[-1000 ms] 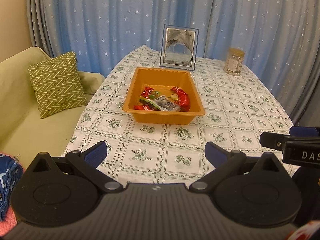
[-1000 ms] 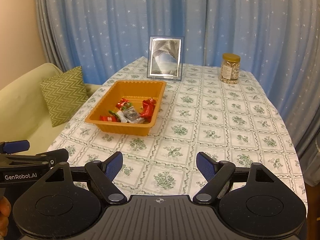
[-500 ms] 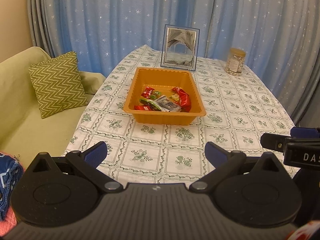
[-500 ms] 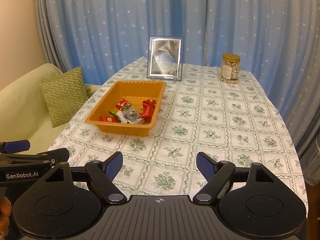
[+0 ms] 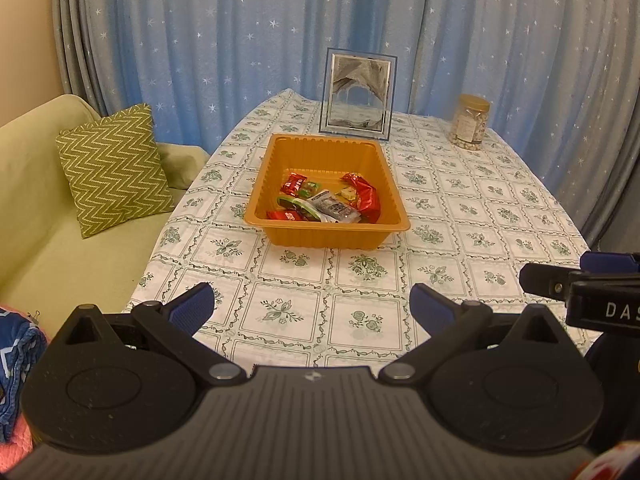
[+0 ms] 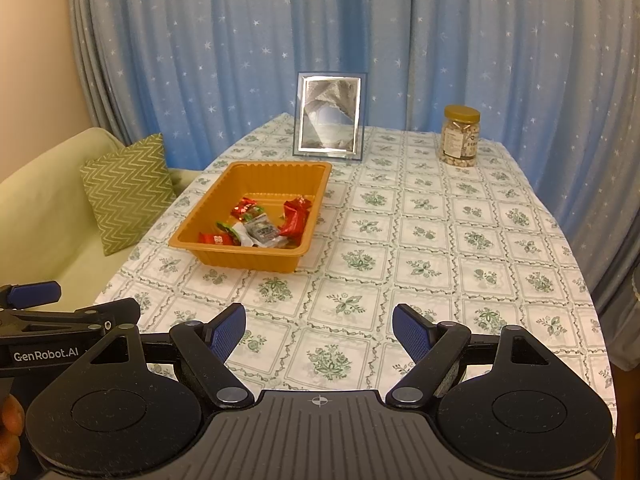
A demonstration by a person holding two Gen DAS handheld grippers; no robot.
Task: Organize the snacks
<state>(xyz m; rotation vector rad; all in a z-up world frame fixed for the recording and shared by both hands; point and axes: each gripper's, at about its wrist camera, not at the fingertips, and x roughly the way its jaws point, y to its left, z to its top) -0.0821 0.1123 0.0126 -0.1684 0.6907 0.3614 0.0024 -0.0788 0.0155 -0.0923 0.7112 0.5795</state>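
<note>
An orange tray [image 5: 394, 216] is showing red, green and grey snack wrappers [image 5: 326, 204]. A white cloth with green floral squares is covering the tabletop [image 6: 440, 240]. Blue star-dotted curtains [image 5: 240, 32] are hanging behind. A green zigzag cushion [image 5: 114, 168] is leaning on a pale green sofa [image 5: 36, 240].

Both wrist views: from the desk's [image 5: 460, 216] near edge, facing its far edge; shared: orange tray [image 5: 280, 236] [image 6: 224, 256].
</note>
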